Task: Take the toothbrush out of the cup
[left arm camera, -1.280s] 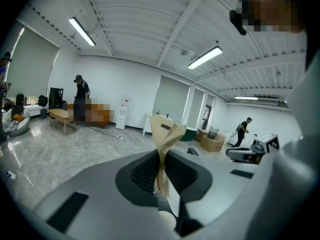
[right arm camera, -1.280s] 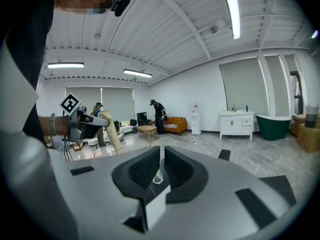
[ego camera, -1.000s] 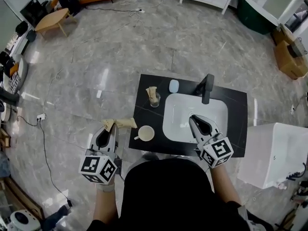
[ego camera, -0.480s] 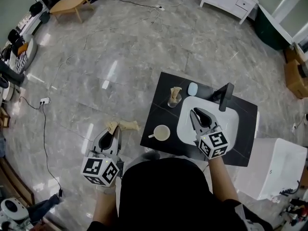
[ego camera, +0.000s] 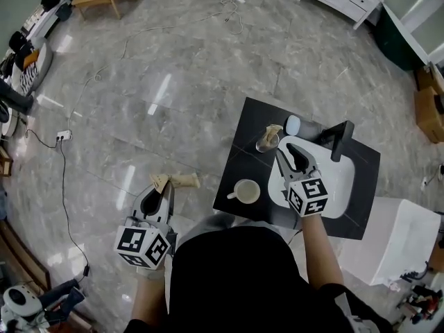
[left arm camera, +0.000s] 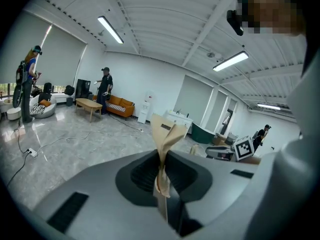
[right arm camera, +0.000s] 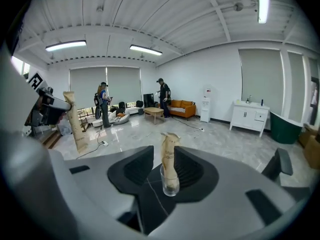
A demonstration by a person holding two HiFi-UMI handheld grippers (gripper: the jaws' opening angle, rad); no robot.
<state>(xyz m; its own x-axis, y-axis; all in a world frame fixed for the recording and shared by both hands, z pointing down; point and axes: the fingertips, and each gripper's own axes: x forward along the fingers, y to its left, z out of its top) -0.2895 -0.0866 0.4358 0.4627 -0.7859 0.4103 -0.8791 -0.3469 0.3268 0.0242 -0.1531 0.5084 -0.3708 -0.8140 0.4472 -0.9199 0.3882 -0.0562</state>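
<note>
A clear glass cup stands at the far left of the black countertop, with a paper-wrapped toothbrush upright in it. My right gripper hovers just short of the cup; its jaws have just been opening and stand apart. In the right gripper view the cup and wrapped toothbrush show ahead between the jaws, untouched. My left gripper hangs over the floor left of the counter, shut on a second paper-wrapped toothbrush, whose wrapper sticks up from the jaws.
A white mug sits near the counter's front left. The white sink basin and black faucet lie right of the cup, a pale soap bar behind it. A white cabinet stands at right. Cables cross the floor.
My right gripper has moved forward and left from over the basin to the cup, and its jaws have parted. The left gripper keeps its wrapped toothbrush beside the counter.
</note>
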